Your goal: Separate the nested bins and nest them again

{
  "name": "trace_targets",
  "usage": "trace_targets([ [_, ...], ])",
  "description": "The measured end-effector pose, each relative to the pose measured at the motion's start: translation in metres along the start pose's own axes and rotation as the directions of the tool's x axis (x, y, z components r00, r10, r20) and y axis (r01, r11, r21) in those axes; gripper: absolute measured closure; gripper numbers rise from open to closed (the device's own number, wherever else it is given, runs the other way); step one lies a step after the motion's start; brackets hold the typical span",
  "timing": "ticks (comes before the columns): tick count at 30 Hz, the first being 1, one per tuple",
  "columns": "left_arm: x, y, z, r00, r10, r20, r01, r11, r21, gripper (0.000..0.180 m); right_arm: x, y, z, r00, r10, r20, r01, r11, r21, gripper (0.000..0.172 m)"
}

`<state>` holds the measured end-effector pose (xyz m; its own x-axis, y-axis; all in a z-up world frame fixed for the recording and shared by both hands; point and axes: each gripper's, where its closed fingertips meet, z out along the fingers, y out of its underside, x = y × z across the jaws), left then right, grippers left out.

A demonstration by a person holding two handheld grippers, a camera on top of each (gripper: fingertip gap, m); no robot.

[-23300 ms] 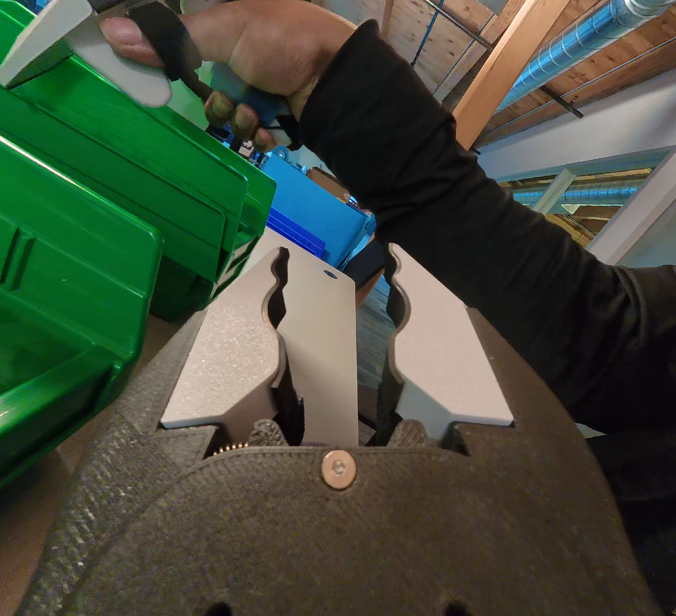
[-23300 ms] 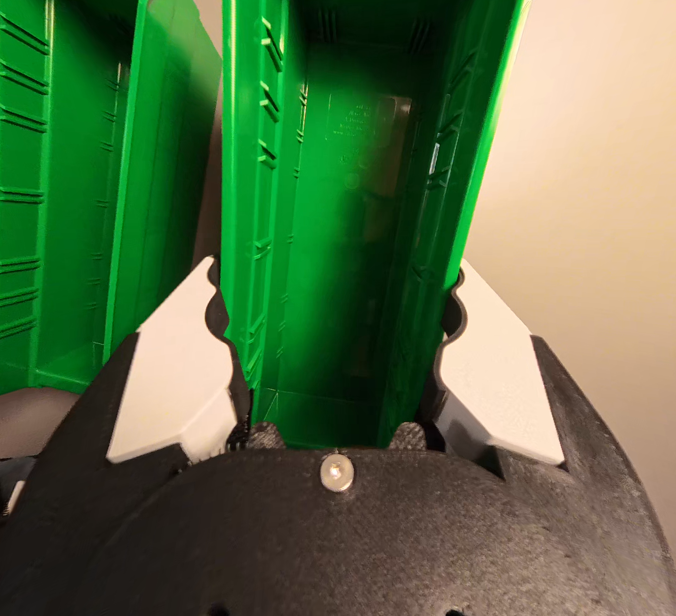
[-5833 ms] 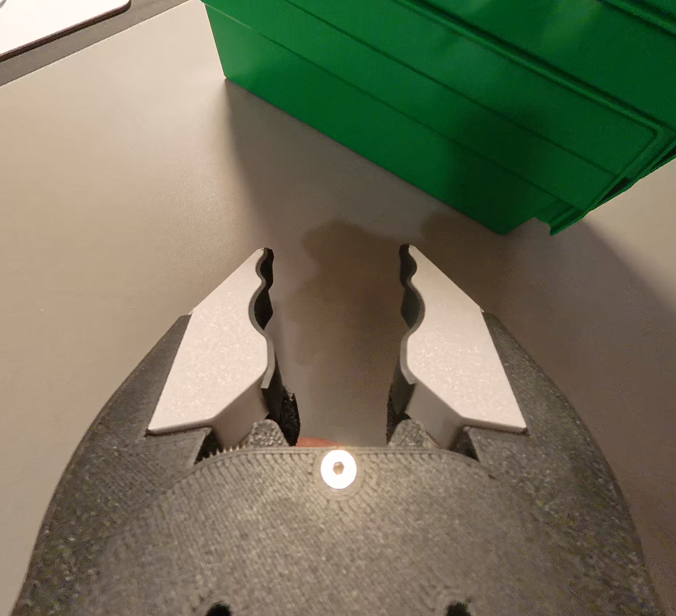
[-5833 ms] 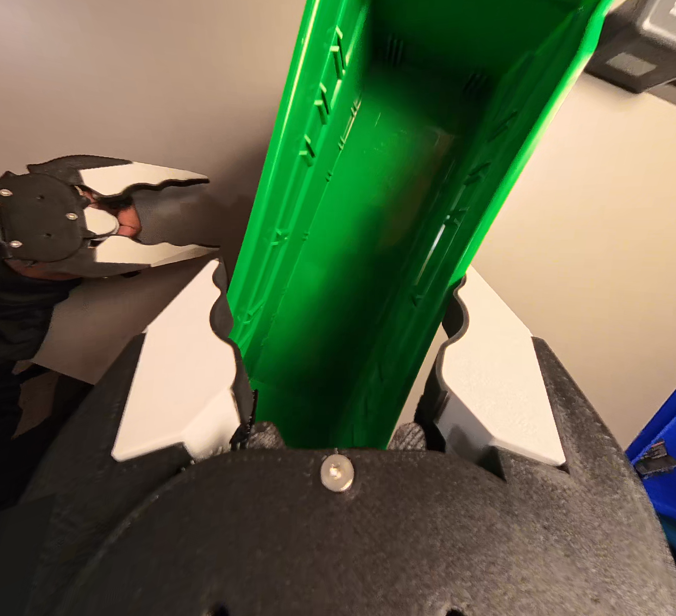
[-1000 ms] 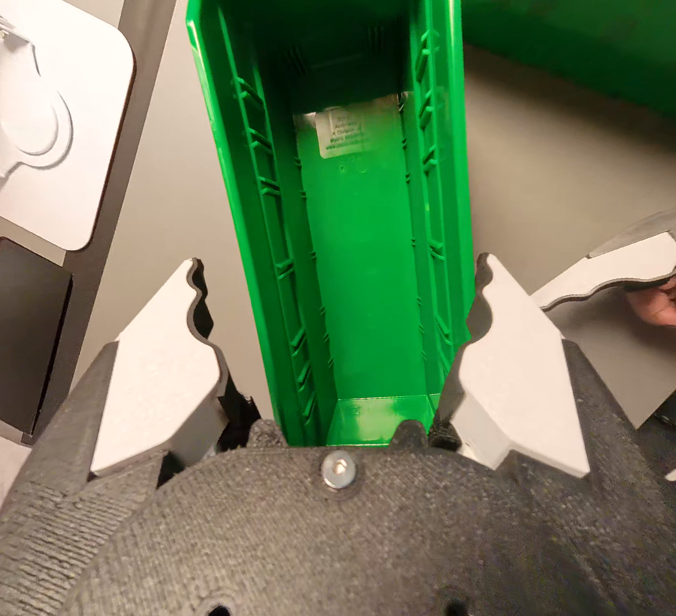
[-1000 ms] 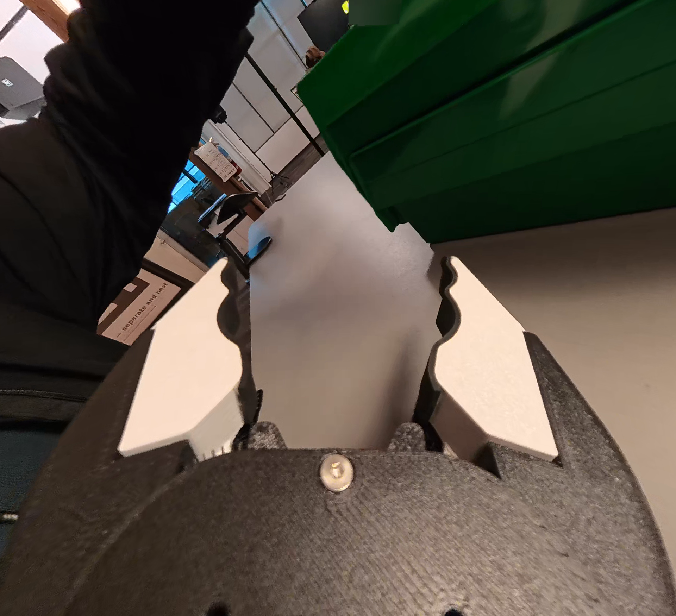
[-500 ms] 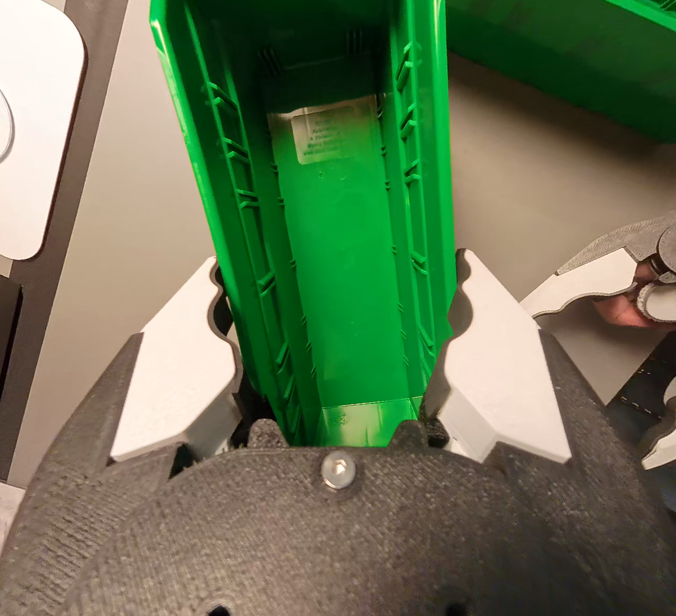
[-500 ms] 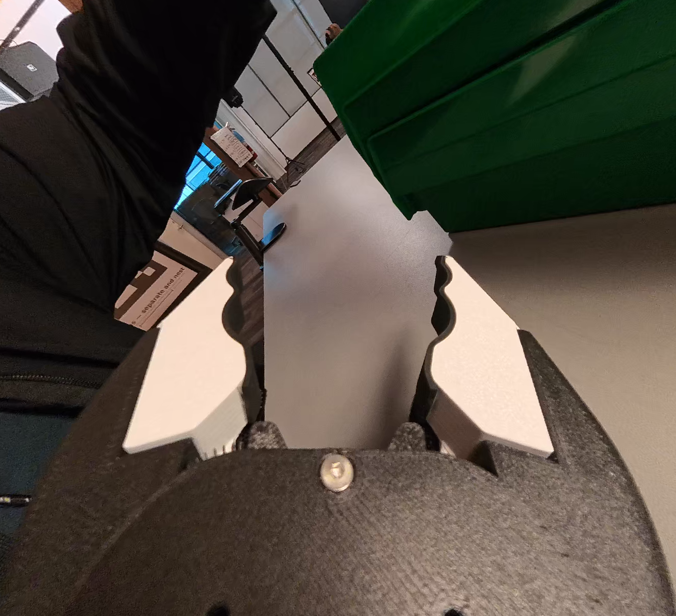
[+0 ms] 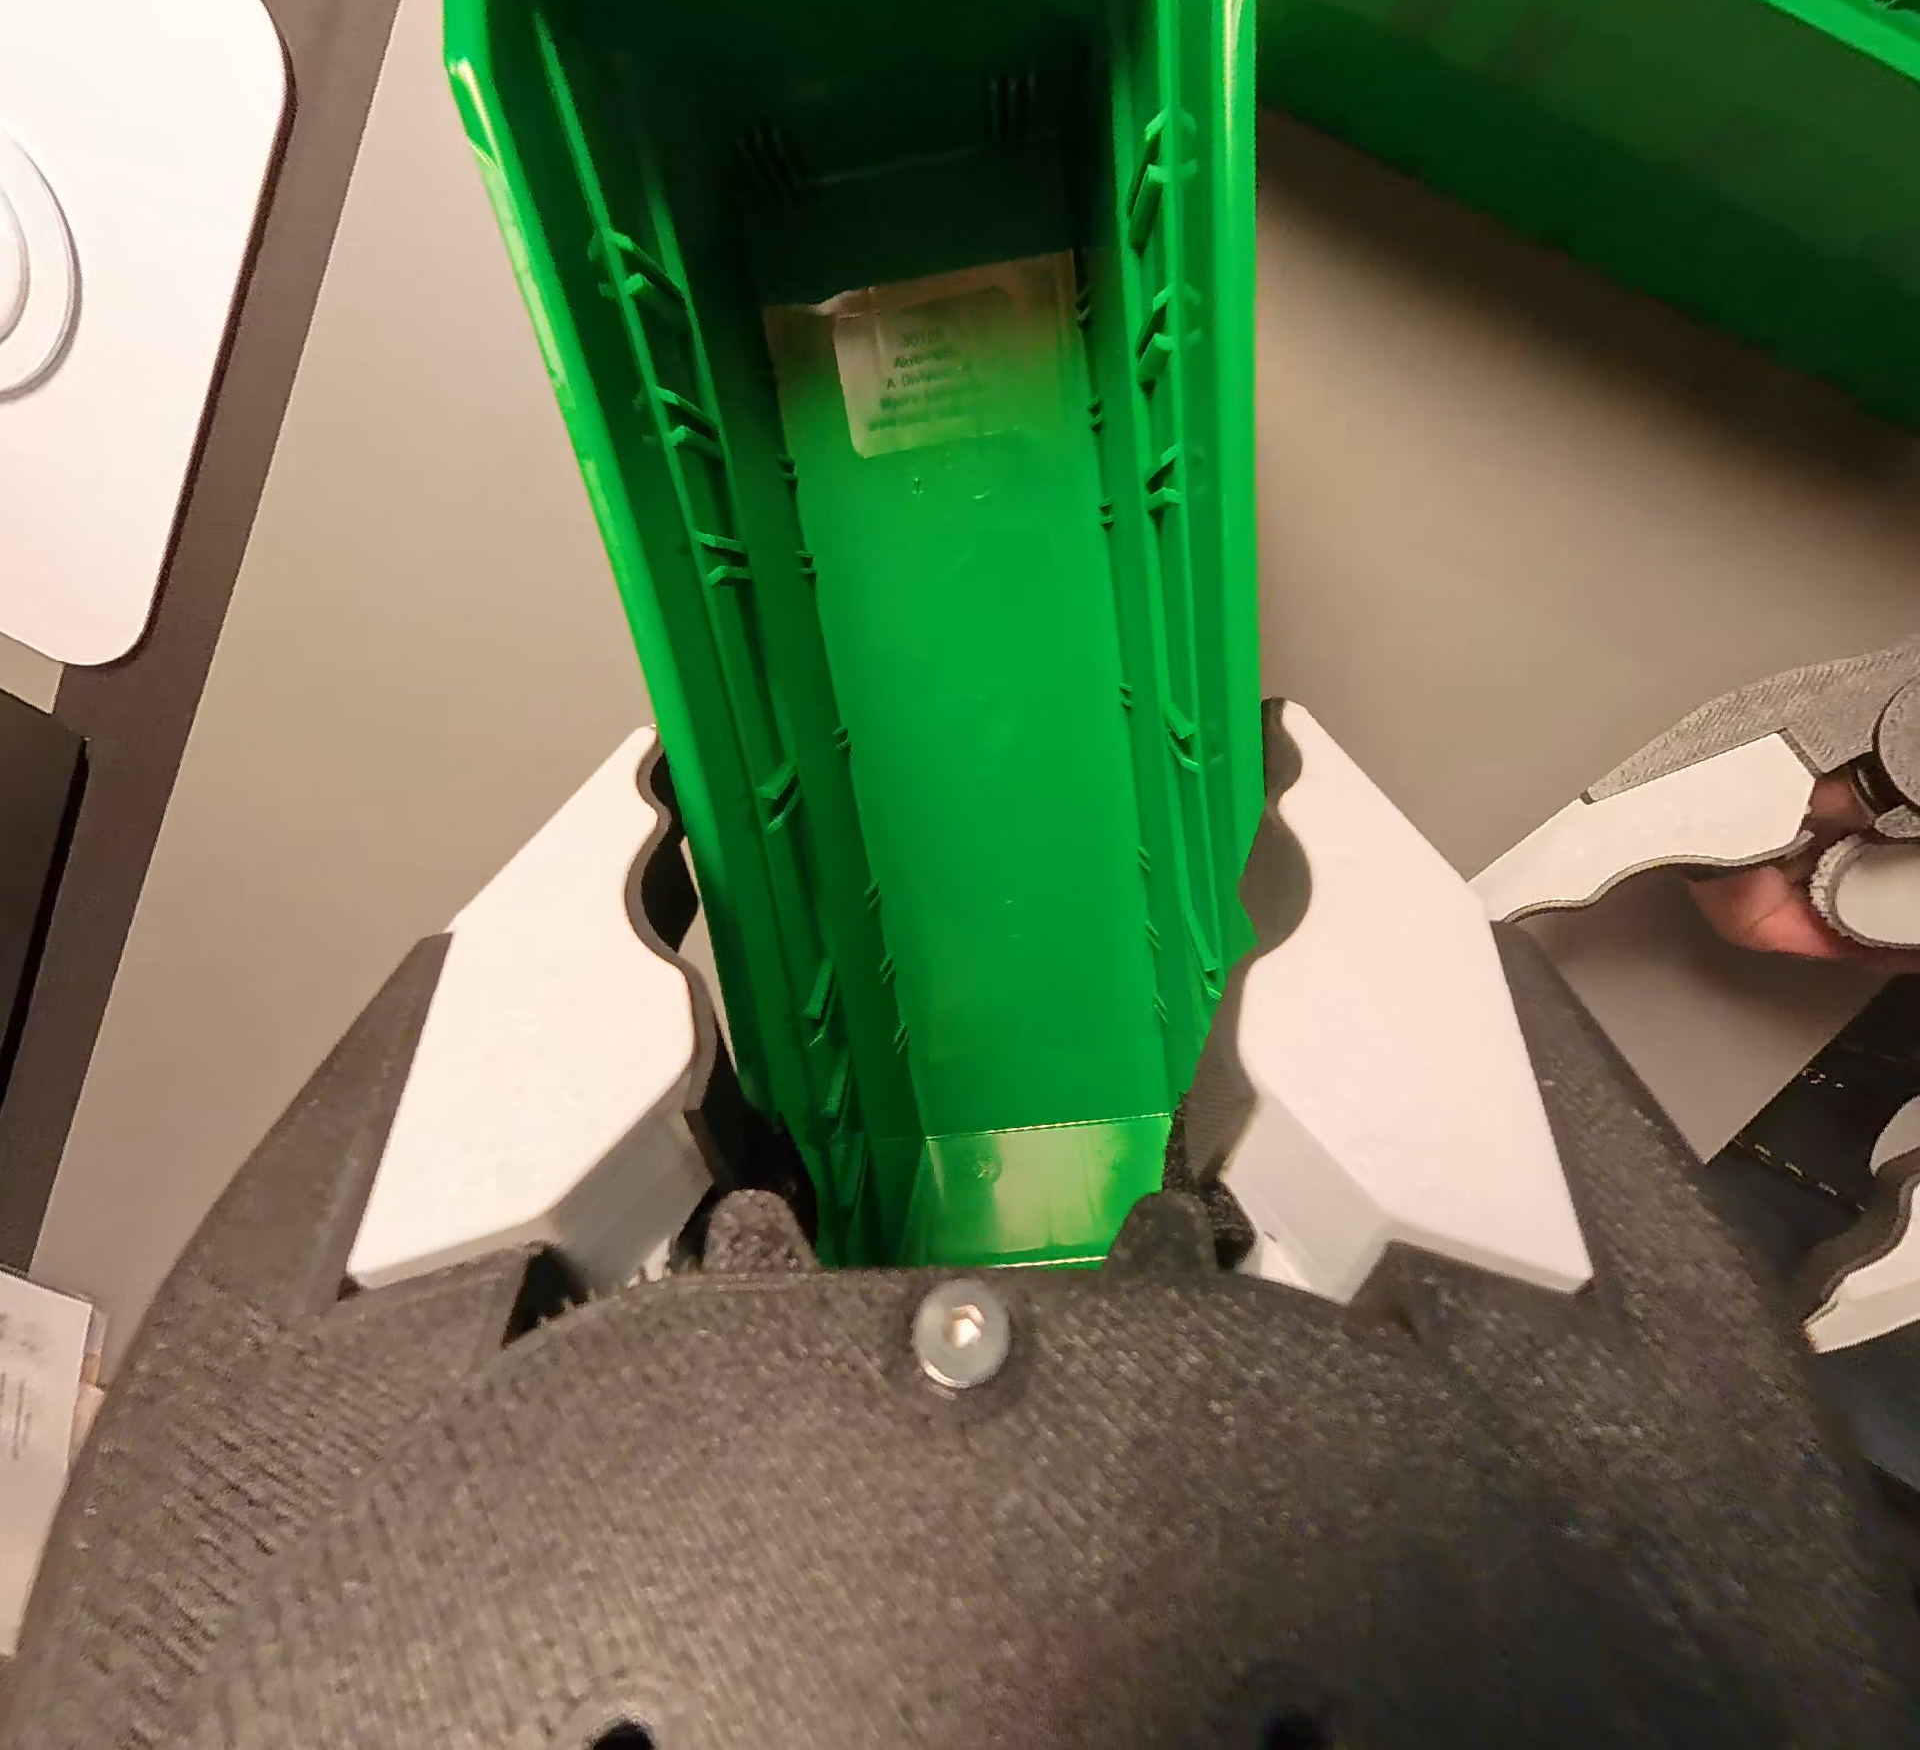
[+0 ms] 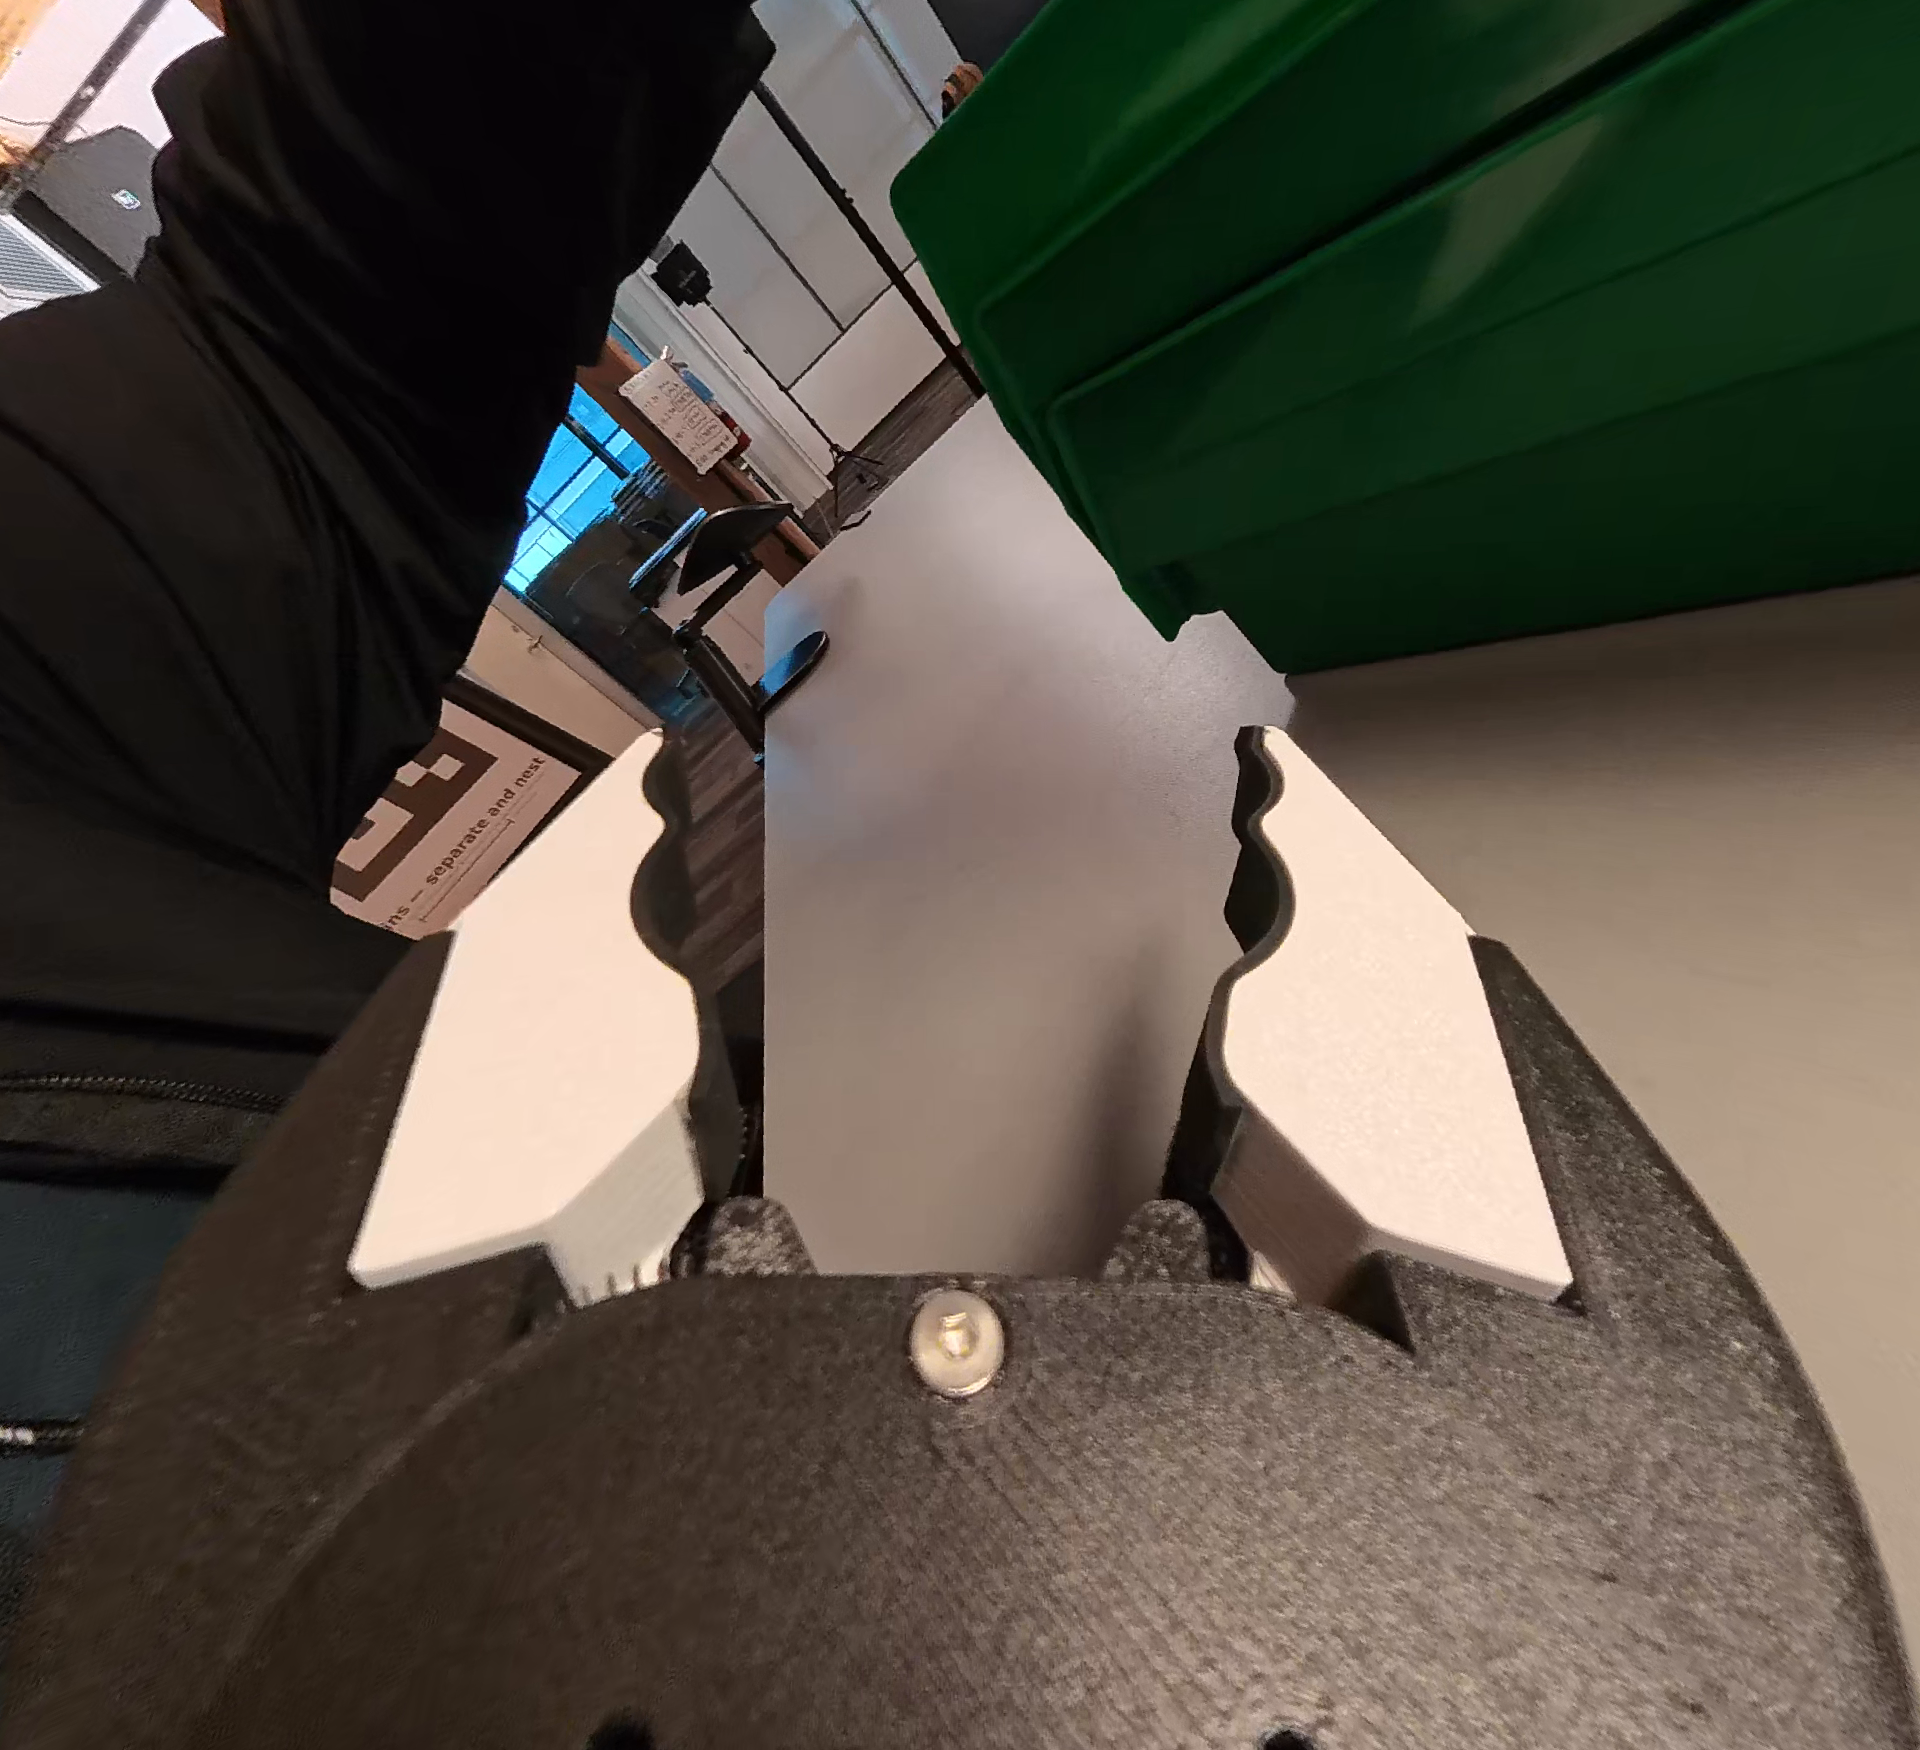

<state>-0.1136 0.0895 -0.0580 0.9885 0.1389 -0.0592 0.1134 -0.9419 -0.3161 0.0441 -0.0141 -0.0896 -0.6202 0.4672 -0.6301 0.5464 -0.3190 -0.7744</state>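
On the beige worktop, open surface runs to the left of the narrow green bin until a dark strip and a white rounded board at the edge. The bin's long axis runs straight away from the left gripper, its open top facing the camera and its near end deep between the fingers, which pinch its two long side walls. A label sits on its floor near the far end. To its right, close by, is the wall of the other green bins; the right view shows them as a nested stack standing near a worktop corner. The right gripper hovers low with its fingers spread on nothing, bare worktop ahead. A black sleeve fills that view's left side.
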Motion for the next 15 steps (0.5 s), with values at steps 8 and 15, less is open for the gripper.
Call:
trace_targets([
  [8,0.0014,0.0059,-0.0002,1.0,0.01,0.001,-0.01,0.999,-0.041,0.063,0.0,0.0008,0.0006,1.0,0.007,0.004,-0.007,1.0,-0.006,0.064],
  [15,0.0007,0.009,-0.0028,0.999,0.024,0.034,-0.022,0.998,-0.062,0.061,0.0005,0.0015,0.0013,1.0,0.019,0.011,-0.019,1.0,-0.014,0.065],
])
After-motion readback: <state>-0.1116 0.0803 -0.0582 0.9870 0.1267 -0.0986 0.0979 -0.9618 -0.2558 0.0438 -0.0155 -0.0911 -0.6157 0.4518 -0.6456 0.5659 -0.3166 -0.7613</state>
